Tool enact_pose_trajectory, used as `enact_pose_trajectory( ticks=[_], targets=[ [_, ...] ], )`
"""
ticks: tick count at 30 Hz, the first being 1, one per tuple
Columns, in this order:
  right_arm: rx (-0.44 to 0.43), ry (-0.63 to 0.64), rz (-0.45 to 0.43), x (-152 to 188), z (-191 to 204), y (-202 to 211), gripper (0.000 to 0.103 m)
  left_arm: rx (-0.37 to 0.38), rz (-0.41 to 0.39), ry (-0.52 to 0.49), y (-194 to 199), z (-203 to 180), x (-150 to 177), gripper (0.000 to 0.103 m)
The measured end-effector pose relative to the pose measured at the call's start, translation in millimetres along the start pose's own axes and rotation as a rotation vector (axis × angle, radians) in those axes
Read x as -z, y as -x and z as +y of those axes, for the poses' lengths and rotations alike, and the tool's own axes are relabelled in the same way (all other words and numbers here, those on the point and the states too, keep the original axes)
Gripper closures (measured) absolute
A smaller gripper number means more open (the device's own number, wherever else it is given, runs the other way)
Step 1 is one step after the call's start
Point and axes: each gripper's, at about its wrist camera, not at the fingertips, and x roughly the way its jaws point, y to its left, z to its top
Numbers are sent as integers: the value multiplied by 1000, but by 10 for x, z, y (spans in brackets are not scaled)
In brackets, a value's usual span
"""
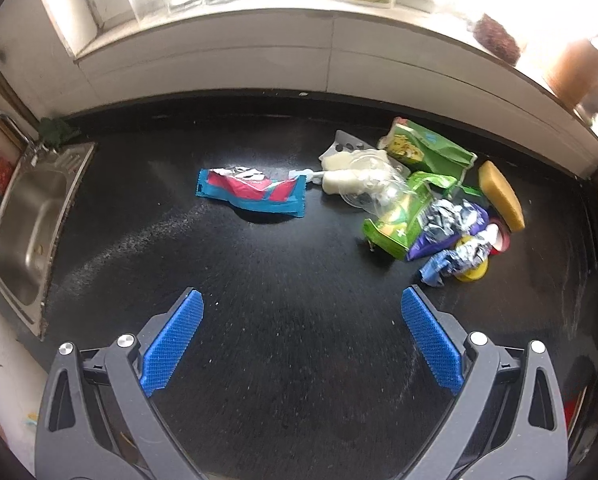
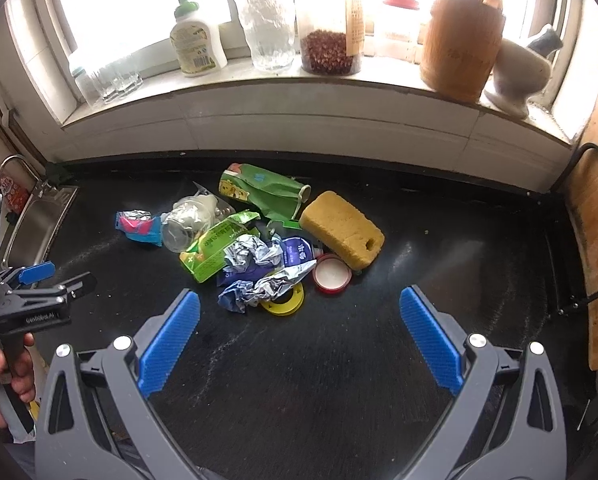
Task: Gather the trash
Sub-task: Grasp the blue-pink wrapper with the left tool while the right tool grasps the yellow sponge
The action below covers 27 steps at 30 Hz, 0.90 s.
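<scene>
A heap of trash lies on the black counter (image 1: pixel 283 280): a blue and red wrapper (image 1: pixel 251 191) (image 2: pixel 138 227), clear crumpled plastic (image 1: pixel 363 180) (image 2: pixel 187 222), two green packets (image 1: pixel 431 148) (image 2: pixel 215 250), crumpled foil (image 2: pixel 267 286), a purple pouch (image 2: pixel 295 254), a yellow ring (image 2: pixel 285 302), a red lid (image 2: pixel 332 274). A yellow sponge (image 2: pixel 341 230) (image 1: pixel 501 196) lies beside them. My left gripper (image 1: pixel 302 308) is open and empty, short of the blue wrapper; it shows at the left of the right wrist view (image 2: pixel 59 278). My right gripper (image 2: pixel 299 310) is open and empty, just short of the yellow ring.
A steel sink (image 1: pixel 31 216) is set in the counter's left end. The window sill behind holds a soap bottle (image 2: pixel 197 40), glass jars (image 2: pixel 267 24), a wooden utensil holder (image 2: pixel 463 44) and a mortar (image 2: pixel 519 76). A wooden board (image 2: pixel 597 240) leans at the right.
</scene>
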Motion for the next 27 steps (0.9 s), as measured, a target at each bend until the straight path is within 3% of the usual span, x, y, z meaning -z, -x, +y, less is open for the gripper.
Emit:
enact_pose_trajectory(
  ticks=[11,18,20,24,27],
  targets=[
    [21,63,79,-231,-261,-966,6,36,61,299,-1083,444,-564,6],
    [29,193,140,-417,-358,-1647,6,5,103,420,-1699,645,-743,9],
    [15,204,173,-429,-388,-1782,13,-3,87,433,-1766,675,-769,20],
    [-13,223,193,-419,-415,-1855,38,13,62,416,-1751,690,-787,73],
    [-2,270,187,-385,-390,-1817,53,32,63,408,-1716,693,-733,86]
  ],
)
